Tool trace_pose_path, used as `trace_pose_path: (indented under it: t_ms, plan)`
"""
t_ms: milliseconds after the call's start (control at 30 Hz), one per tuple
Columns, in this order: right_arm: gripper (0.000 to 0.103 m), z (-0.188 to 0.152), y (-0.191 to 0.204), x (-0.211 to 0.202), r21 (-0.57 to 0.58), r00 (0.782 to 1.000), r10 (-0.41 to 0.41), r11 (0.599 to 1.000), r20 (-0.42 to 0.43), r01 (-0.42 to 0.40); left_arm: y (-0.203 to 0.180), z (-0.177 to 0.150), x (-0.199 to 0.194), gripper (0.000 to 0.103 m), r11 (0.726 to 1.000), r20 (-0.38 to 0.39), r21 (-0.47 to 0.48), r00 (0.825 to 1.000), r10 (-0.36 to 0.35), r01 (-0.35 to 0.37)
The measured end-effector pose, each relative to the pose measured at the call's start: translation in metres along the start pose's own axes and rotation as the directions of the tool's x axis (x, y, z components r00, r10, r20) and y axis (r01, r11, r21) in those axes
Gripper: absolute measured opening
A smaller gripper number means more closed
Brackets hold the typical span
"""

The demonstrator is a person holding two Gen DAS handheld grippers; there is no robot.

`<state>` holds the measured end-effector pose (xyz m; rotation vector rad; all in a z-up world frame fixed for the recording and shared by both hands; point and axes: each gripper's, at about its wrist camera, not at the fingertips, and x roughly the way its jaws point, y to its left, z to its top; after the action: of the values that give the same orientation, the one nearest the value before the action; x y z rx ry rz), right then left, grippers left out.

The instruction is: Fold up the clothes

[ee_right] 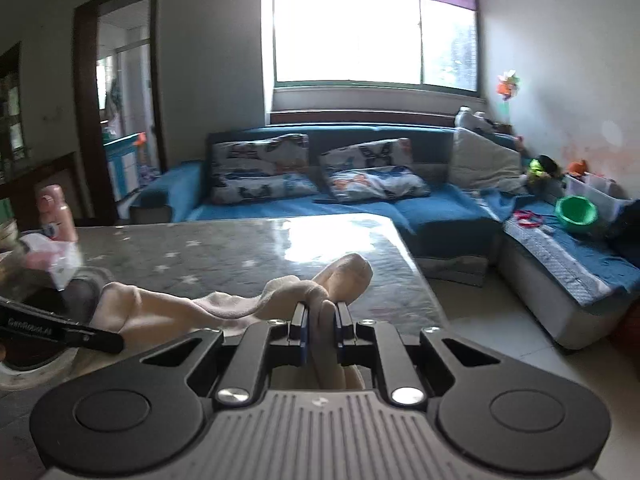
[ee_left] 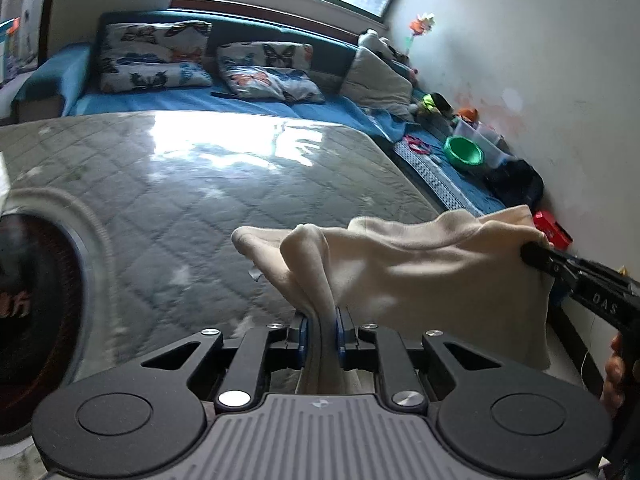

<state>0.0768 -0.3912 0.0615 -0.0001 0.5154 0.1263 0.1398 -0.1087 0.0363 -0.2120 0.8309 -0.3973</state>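
A home living room: a blue corner sofa (ee_right: 420,204) with butterfly-print cushions (ee_right: 260,168) fills the middle of the frame under a wide window (ee_right: 376,32). Toys and a green bowl (ee_right: 576,210) crowd the sofa's right end, a doorway (ee_right: 120,92) opens at upper left, and a quilt-covered table (ee_right: 240,256) stands in front.

Daylight came from window (ee_right: 376,32), blown out white. Strong glare lay on desk (ee_left: 224,140) top centre. Room corners stayed dim. Fisheye bent edges, dark vignette at frame corners. Left edge blurred in both views.
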Motion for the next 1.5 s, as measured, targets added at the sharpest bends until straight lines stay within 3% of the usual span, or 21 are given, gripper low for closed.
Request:
trace_pose_path:
  t_ms: [300,600,1233,1500]
  plan:
    - [0.011,-0.014,-0.029,0.029,0.040,0.995,-0.087,0.995,-0.050,0.089,-0.019,0.000,0.037,0.015,0.999,-0.051,0.036,0.999,0.008,-0.006]
    - [0.011,-0.030,-0.038,0.046,0.070,0.989,-0.116,0.990,-0.089,0.122,-0.016,-0.005,0.050,0.016,0.999,-0.077,0.046,0.997,0.025,-0.021]
    - [0.017,-0.034,-0.043,0.057,0.060,0.972,-0.191,0.978,-0.136,0.201,-0.007,-0.003,0.041,0.045,0.995,-0.061,0.052,0.994,0.090,-0.087]
    - [0.017,-0.035,-0.020,0.065,0.027,0.983,-0.090,0.995,-0.162,0.095,-0.006,-0.005,0.036,0.054,0.991,-0.046,0.068,0.992,0.121,-0.118]
